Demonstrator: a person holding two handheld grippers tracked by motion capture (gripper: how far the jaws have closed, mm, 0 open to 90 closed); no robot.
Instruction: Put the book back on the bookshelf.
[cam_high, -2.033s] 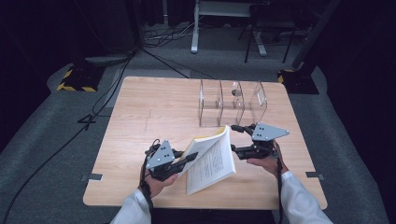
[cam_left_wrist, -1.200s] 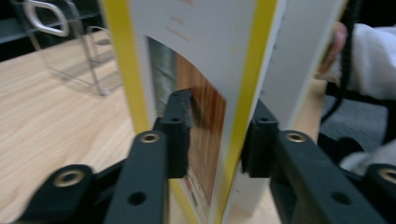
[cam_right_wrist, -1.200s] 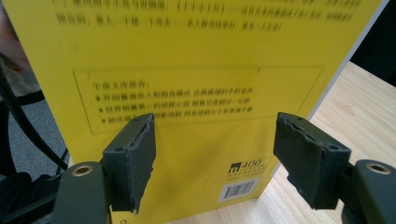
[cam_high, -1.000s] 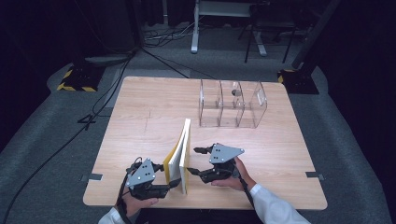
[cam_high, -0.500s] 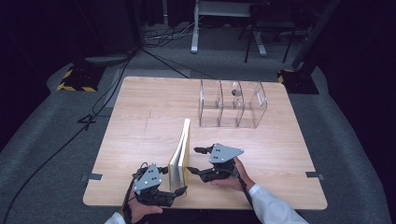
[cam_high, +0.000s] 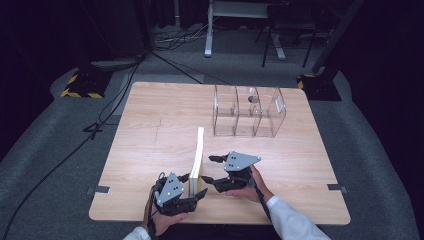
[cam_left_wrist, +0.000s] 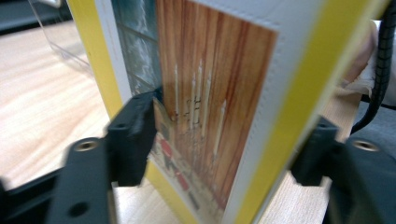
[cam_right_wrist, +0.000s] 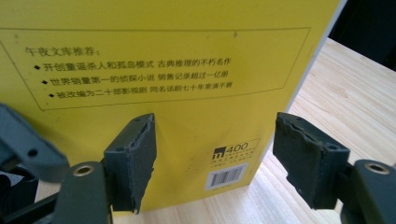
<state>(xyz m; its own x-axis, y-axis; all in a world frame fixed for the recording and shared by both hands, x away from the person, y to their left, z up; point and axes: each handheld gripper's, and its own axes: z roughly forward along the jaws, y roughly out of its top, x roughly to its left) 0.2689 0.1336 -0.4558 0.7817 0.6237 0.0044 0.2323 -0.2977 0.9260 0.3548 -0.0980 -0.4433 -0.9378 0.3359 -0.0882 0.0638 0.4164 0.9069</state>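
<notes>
A thin book with a yellow cover (cam_high: 198, 150) stands upright on its edge on the wooden table (cam_high: 150, 115), near the front. My left gripper (cam_high: 194, 186) is at the book's near end. In the left gripper view its jaws have just been closing, and they now press both sides of the book (cam_left_wrist: 210, 93), so the left gripper (cam_left_wrist: 224, 149) is shut on it. To the book's right, my right gripper (cam_high: 207, 169) is open. In the right gripper view it (cam_right_wrist: 215, 158) faces the yellow back cover (cam_right_wrist: 163, 70) with printed text and a barcode.
A clear plastic organizer (cam_high: 248, 112) with three compartments stands at the back right of the table. Bare wood lies to the left of the book and behind it. Cables and stands are on the dark floor beyond.
Two seconds ago the book lay tilted between both grippers farther back. It now stands upright near the front. My left gripper has shifted right, under the book's near end. The right gripper has stayed put.
</notes>
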